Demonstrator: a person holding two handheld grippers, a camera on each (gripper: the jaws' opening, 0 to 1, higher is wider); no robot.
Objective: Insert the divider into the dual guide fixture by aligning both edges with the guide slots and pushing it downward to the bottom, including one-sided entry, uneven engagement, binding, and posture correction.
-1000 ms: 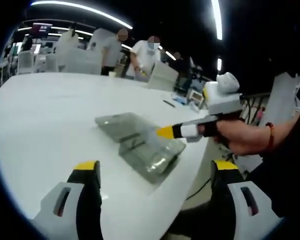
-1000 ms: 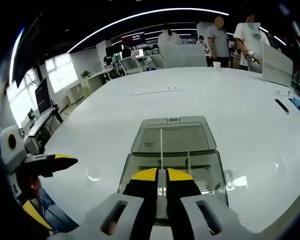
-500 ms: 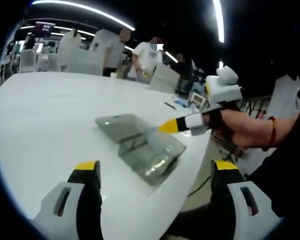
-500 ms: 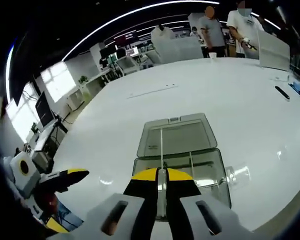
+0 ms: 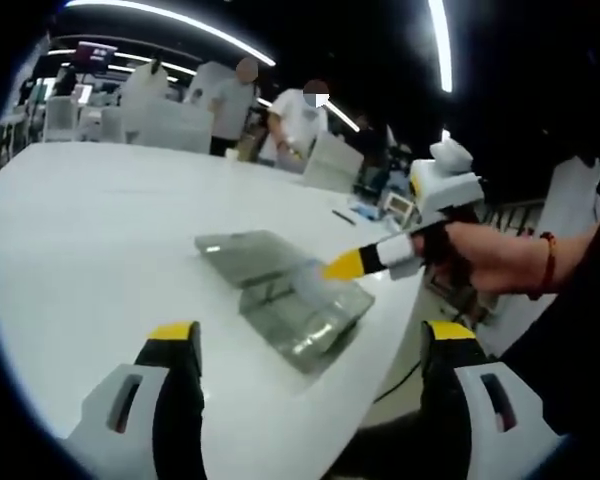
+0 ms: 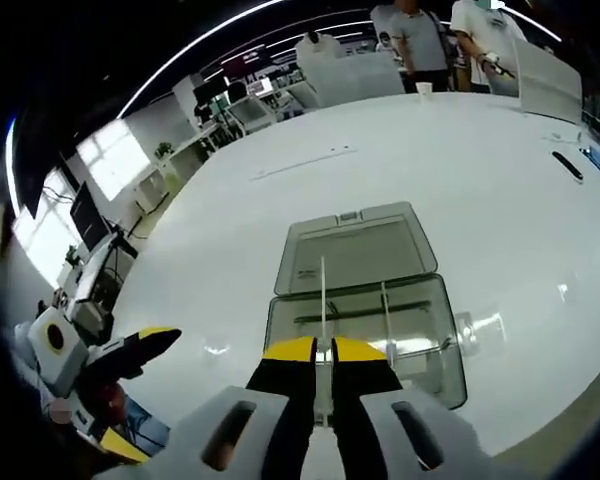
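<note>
1. Centrally, the divider [image 6: 323, 300], a thin clear sheet seen edge-on in the right gripper view, stands upright above the open clear box [image 6: 365, 330], rising from between the right gripper's [image 6: 322, 348] yellow-tipped jaws.
2. Right gripper: jaws clenched on the divider's near edge, pads pressed together with only the sheet between them. In the left gripper view it comes in from the right, held in a hand [image 5: 500, 260], tip over the box.
3. Whether the divider's edges sit in the guide slots is too fine to tell; a second thin upright strip [image 6: 385, 310] stands inside the tray just beside it.
4. Box lid [image 6: 355, 250] lies open flat on the far side of the tray, hinged to it.
5. Box rests on a white table [image 6: 230, 220], near the edge closest to the person.
6. Left gripper [image 5: 310, 345]: jaws released, wide apart, grasping nothing, well short of the box.
7. Beyond the table, two people [image 5: 300, 115] stand at its far side.
8. Overhead, curved light strips [image 5: 170, 18] cross a dark ceiling.
</note>
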